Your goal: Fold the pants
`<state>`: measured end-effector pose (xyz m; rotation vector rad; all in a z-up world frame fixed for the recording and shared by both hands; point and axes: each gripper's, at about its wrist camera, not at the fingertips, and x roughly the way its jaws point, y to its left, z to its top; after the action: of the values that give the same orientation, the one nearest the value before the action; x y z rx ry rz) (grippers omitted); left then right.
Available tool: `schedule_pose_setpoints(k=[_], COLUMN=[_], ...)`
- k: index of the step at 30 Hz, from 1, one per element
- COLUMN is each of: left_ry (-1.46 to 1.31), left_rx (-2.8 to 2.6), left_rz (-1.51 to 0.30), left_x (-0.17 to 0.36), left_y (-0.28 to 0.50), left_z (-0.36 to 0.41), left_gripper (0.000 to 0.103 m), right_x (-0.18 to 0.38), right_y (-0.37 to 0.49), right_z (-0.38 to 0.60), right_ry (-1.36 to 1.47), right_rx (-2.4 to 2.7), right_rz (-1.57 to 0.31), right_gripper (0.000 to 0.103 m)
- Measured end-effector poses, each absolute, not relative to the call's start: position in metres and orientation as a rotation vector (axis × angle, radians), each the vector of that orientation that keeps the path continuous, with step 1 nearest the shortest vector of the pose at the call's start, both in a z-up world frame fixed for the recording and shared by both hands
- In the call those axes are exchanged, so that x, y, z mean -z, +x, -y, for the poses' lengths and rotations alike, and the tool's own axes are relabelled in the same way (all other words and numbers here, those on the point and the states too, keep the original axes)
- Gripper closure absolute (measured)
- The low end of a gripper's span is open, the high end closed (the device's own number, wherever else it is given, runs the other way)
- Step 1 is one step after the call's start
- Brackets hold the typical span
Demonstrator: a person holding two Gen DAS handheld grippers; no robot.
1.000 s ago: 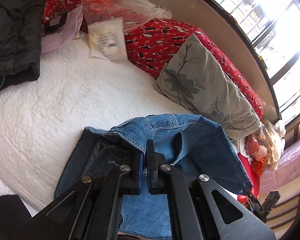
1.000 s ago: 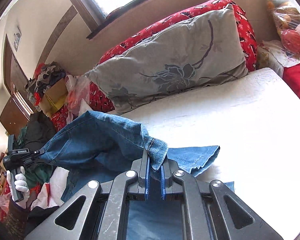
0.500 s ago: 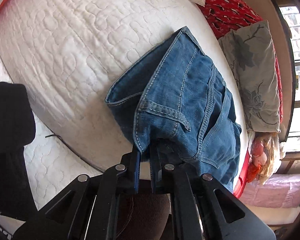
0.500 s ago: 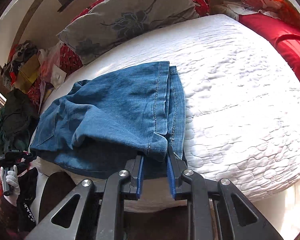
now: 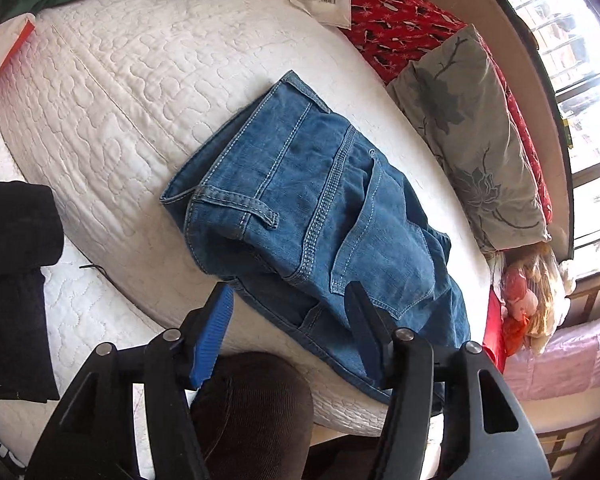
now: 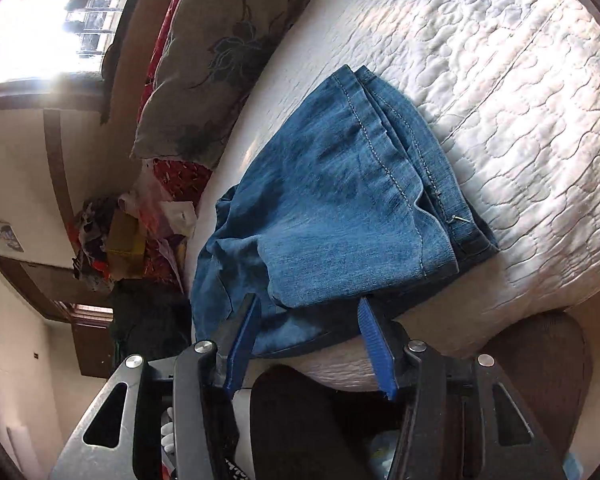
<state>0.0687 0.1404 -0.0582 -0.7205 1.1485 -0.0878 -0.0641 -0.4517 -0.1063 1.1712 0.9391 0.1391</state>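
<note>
Blue jeans [image 5: 312,216] lie folded on the white quilted bedspread [image 5: 112,92], near its front edge. Long axis runs along that edge: waistband and belt loop at one end, hemmed cuffs [image 6: 432,184] at the other. Left gripper [image 5: 288,300] and right gripper [image 6: 306,312] both released, jaws opening, denim edge just ahead, unpinched. Grey floral pillow [image 5: 476,136] behind.

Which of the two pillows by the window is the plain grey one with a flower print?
The front grey pillow; the red patterned pillow lies behind it against the wall.
</note>
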Motion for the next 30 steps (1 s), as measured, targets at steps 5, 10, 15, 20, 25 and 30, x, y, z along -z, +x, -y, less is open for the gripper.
schedule_pose_setpoints(k=[5,10,15,20,25,30], left_ry=[-0.790,-0.808,-0.781,-0.805,-0.792,-0.685], left_rx=[0.070,0.014,-0.050,-0.030,0.098,0.134], left_rz=[-1.193,-1.215,-1.236,-1.263,-1.032,-0.947], left_x=[0.078,0.092,0.095,0.078,-0.030,-0.051], left_y=[0.078,0.095,0.123,0.175,0.205,0.175], left_z=[-0.137,-0.135,-0.132,-0.126,-0.124,-0.128], left_gripper=[0.046,0.046,0.072,0.101,0.101,0.101], right_x=[0.140,0.154,0.151,0.126,0.014,-0.027], right_y=[-0.054,-0.045,-0.032,-0.003,0.032,0.013], right_z=[0.440,0.443,0.446,0.474,0.492,0.474], right_ry=[1.383,1.450,1.380,1.337,1.197,1.025], right_rx=[-0.096,-0.044,-0.061,-0.043,-0.163,-0.241], right_rz=[-0.962,-0.887,-0.829,-0.745,-0.468,-0.425], right_gripper=[0.050,0.050,0.092,0.100,0.100,0.100])
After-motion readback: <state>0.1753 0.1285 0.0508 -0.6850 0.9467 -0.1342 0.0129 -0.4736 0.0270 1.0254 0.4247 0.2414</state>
